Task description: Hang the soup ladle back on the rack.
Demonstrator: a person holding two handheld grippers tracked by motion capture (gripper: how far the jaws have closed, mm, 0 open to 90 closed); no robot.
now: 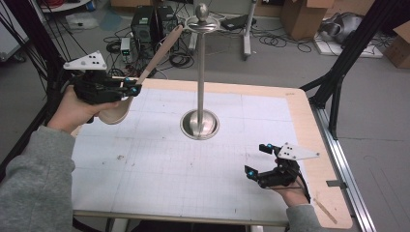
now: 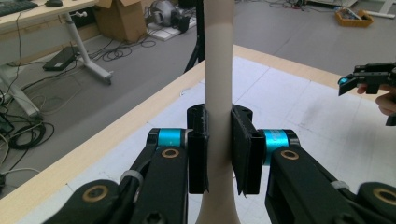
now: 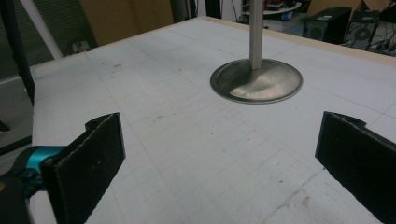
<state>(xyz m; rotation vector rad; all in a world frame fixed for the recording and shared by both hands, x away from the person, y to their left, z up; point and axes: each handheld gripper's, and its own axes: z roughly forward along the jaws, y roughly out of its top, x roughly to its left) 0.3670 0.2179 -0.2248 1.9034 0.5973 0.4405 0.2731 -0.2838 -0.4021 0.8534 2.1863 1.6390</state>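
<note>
item 1, right gripper [image 1: 257,161]: i am resting it low at the near right of the table [image 1: 159,174], hand beneath it, jaws spread wide with nothing between them. in the right gripper view the two black pads [image 3: 88,163] are framing bare gridded surface, with the base of the stand [image 3: 256,80] ahead of them.

item 2, left gripper [image 1: 131,88]: i am holding it raised over the far left corner of the table, forearm coming in from the left edge, wrist turned so the jaws are pointing toward the stand. the jaws are clamped on the handle of the wooden ladle [image 1: 159,55]; the left gripper view is showing the pads pressing both sides of the pale handle [image 2: 218,70].

item 3, wooden ladle: i am carrying it off the table, bowl hanging low beside my hand, handle slanting up and away so its tip is reaching the top ring of the stand [image 1: 201,63].

status: pickup is done, i judge. the hanging is underway but not finished; i cannot tell whether the tip is touching the ring. left to do: seat it on the ring and let go.
</note>
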